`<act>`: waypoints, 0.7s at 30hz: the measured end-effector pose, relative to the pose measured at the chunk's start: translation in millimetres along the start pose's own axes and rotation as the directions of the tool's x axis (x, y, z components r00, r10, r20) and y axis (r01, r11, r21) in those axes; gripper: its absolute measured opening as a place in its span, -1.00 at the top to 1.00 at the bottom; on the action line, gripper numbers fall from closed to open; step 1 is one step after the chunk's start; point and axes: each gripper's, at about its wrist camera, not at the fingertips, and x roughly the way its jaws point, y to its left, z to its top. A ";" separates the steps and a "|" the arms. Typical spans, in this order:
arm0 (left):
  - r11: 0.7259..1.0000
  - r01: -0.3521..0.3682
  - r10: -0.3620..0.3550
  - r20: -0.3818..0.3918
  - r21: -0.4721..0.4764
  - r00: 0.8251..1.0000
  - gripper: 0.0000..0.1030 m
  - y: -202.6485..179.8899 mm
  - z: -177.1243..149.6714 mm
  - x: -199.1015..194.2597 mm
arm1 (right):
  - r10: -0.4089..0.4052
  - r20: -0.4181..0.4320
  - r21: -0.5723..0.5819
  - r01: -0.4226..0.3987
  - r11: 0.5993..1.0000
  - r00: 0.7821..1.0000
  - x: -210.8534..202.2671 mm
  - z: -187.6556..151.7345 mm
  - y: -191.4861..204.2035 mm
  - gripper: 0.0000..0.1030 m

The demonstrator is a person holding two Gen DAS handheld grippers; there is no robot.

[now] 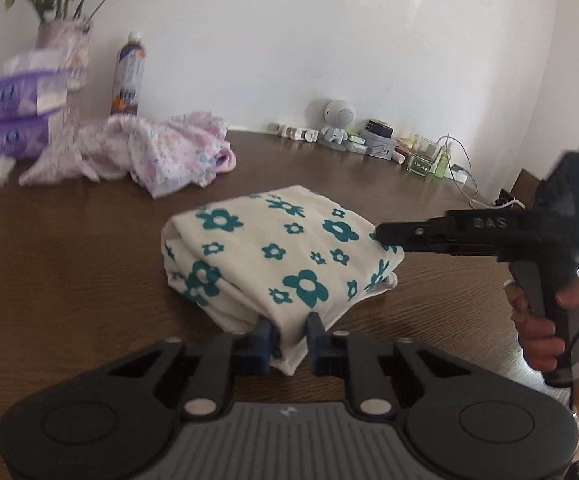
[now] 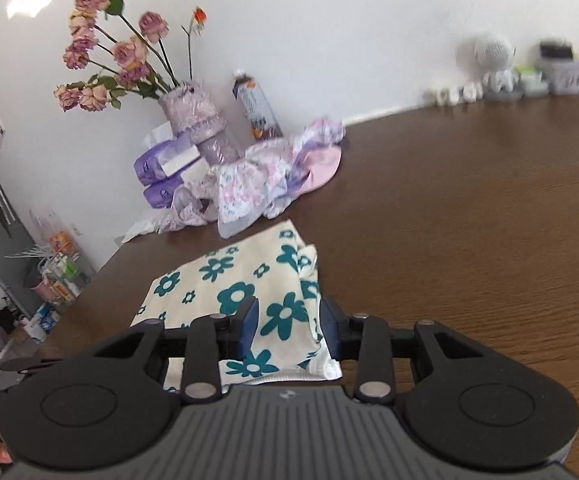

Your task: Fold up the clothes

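Observation:
A cream garment with teal flowers (image 1: 273, 256) lies folded into a thick bundle on the brown table (image 1: 69, 264). My left gripper (image 1: 290, 334) is at the bundle's near corner, and its blue-padded fingers (image 1: 264, 336) are shut on a fold of the cloth. In the left wrist view my right gripper (image 1: 381, 236) comes in from the right, held by a hand (image 1: 545, 332), with its tip at the bundle's right edge. Seen from the right wrist, the same gripper (image 2: 289, 320) stands open, its fingers astride the flat garment (image 2: 225, 272).
A crumpled pink floral garment (image 1: 149, 152) lies at the back left, beside purple tissue packs (image 1: 13, 120), a vase of flowers (image 2: 197, 120) and a bottle (image 1: 128, 76). Small items, a white figure (image 1: 335, 120) and cables line the back wall at right.

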 end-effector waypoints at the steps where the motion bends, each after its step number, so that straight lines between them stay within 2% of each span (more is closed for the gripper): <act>1: 1.000 0.000 0.000 -0.003 0.005 1.000 0.79 1.5 0.9 -0.2 | 0.025 -0.020 0.024 -0.024 0.999 0.999 4.0 -1.4 -2.8 0.64; 5: 1.000 -0.022 0.022 -0.010 -0.017 1.000 0.79 19.5 6.5 -1.5 | 0.109 -0.055 0.092 -0.103 0.990 0.993 3.1 -11.0 -6.4 0.68; 8: 0.994 -0.082 0.082 -0.004 -0.078 0.997 0.76 43.7 12.7 -2.3 | 0.176 -0.096 0.103 -0.167 0.981 0.980 3.8 -21.7 11.6 0.68; 11: 0.975 -0.157 0.160 0.007 -0.157 0.987 0.65 68.3 18.4 -5.1 | 0.234 -0.135 0.083 -0.224 0.971 0.963 10.2 -32.3 37.6 0.68; 13: 0.950 -0.225 0.232 0.011 -0.215 0.973 0.54 81.3 19.6 -10.7 | 0.239 -0.162 0.034 -0.236 0.971 0.958 20.6 -37.8 58.4 0.67; 14: 0.939 -0.241 0.253 0.017 -0.245 0.967 0.41 86.3 18.8 -15.3 | 0.238 -0.174 0.011 -0.240 0.971 0.956 25.4 -40.1 67.8 0.67; 15: 0.932 -0.244 0.259 0.018 -0.269 0.966 0.26 89.3 17.2 -20.7 | 0.237 -0.181 -0.004 -0.242 0.970 0.954 27.8 -41.4 73.4 0.65; 16: 0.926 -0.245 0.261 0.019 -0.289 0.965 0.23 91.7 15.5 -26.0 | 0.238 -0.180 -0.014 -0.244 0.970 0.955 26.9 -41.9 75.6 0.64; 19: 0.952 -0.190 0.200 0.015 -0.242 0.980 0.10 80.0 11.1 -36.6 | 0.230 -0.149 -0.035 -0.237 0.971 0.962 11.8 -41.7 71.6 0.63; 21: 0.973 -0.132 0.135 0.001 -0.187 0.991 -0.17 64.9 9.4 -39.4 | 0.168 -0.107 -0.059 -0.175 0.983 0.980 -2.8 -40.9 60.8 0.52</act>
